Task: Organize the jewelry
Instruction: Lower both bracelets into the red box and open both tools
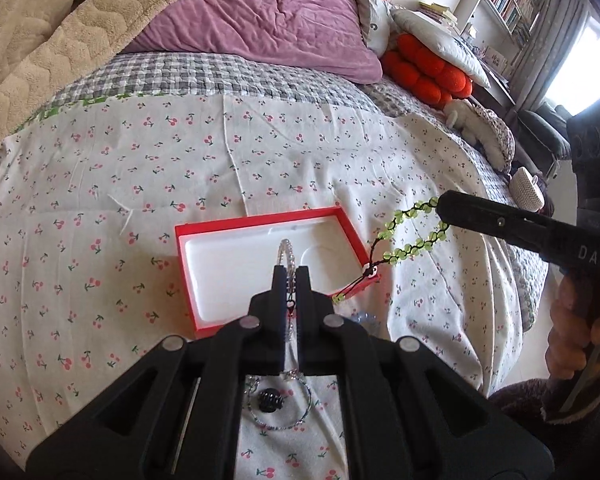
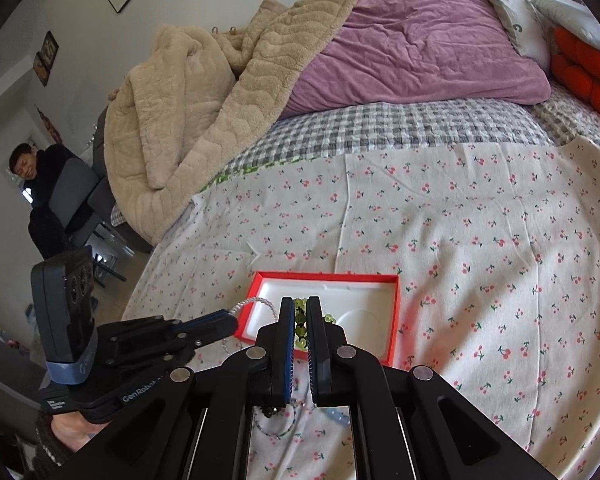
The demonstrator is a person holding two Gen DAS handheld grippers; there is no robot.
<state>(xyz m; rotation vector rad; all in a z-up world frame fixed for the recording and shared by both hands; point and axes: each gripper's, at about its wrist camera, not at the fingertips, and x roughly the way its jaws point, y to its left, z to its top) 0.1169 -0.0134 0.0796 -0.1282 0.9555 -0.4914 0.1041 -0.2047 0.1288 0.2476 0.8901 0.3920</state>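
A red box (image 1: pixel 342 220) with a white liner lies open on the cherry-print sheet; it also shows in the right wrist view (image 2: pixel 396 312). My left gripper (image 1: pixel 291 270) is shut on a clear bead bracelet (image 1: pixel 286 246) and holds it over the box. In the right wrist view this gripper (image 2: pixel 230 322) reaches in from the left with the bracelet (image 2: pixel 260 303). My right gripper (image 2: pixel 300 304) is shut on a green bead bracelet (image 2: pixel 300 338) above the box's near edge. In the left wrist view the green bracelet (image 1: pixel 410 236) hangs from the right gripper (image 1: pixel 442 210) beside the box's right corner.
A beaded loop bracelet (image 1: pixel 284 424) and a dark charm (image 1: pixel 269 400) lie on the sheet below my left gripper. A pale blue piece (image 2: pixel 338 416) lies near them. A purple quilt (image 1: pixel 268 16), beige blanket (image 2: pixel 204 120) and orange cushion (image 1: pixel 428 68) are at the back.
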